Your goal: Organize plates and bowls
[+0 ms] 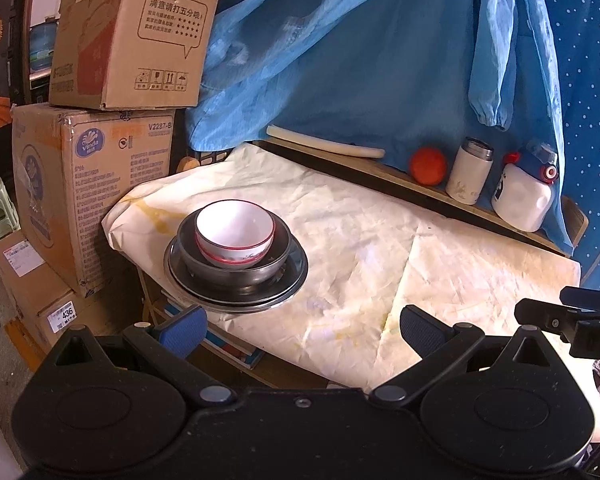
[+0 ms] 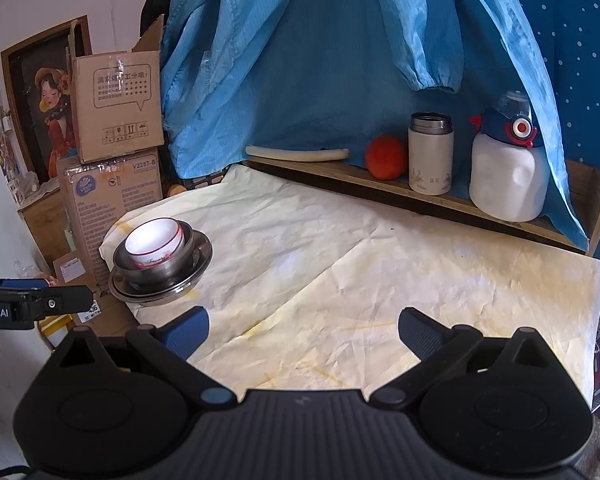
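Paper-covered table [image 2: 380, 280]: white red-rimmed bowl [image 1: 235, 232] nested in steel bowl [image 1: 236, 268] on steel plates [image 1: 284, 292], far-left corner. I see both tools, left tool [image 1: 302, 330] & right tool [image 2: 304, 330], spread wide, empty, near edge.

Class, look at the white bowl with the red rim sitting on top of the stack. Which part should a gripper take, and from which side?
Pinch the white bowl at its rim, one finger inside and one outside, coming from above. It sits upright and open, and the metal bowl hides its lower wall.
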Tool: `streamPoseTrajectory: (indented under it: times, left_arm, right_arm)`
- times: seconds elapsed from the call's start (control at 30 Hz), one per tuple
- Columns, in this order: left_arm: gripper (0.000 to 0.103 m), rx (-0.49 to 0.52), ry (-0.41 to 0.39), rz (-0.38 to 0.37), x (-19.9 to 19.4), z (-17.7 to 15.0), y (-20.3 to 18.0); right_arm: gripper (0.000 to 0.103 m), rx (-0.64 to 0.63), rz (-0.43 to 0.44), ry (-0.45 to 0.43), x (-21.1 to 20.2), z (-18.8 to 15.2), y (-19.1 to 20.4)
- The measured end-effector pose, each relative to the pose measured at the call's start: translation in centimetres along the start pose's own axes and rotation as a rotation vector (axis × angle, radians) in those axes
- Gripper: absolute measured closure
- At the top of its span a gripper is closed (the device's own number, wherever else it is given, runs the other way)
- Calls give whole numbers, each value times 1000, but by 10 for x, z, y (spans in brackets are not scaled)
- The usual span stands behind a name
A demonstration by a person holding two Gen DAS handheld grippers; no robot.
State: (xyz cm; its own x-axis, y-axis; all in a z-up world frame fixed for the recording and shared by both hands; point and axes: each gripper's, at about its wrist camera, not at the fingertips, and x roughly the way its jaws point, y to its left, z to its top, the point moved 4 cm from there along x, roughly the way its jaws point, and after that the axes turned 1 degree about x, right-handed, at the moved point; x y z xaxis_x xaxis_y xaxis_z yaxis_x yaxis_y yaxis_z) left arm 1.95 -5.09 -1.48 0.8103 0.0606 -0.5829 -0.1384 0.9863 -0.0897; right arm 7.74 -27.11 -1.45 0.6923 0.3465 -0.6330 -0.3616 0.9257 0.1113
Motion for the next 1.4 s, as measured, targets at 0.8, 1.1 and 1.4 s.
streamPoseTrajectory:
  times: [0.8,1.1,1.4]
  left_arm:
    - [1,27,-16,-30,3,5,0]
    - [1,30,-15,-33,6,7,-1]
    - [1,29,-12,-31,7,7,-1]
  right_arm:
    - [0,8,-18,-8,-3,2,-1]
    - [0,13,-20,-3,-1,3,-4]
    - [0,15,-19,3,3,3,-5]
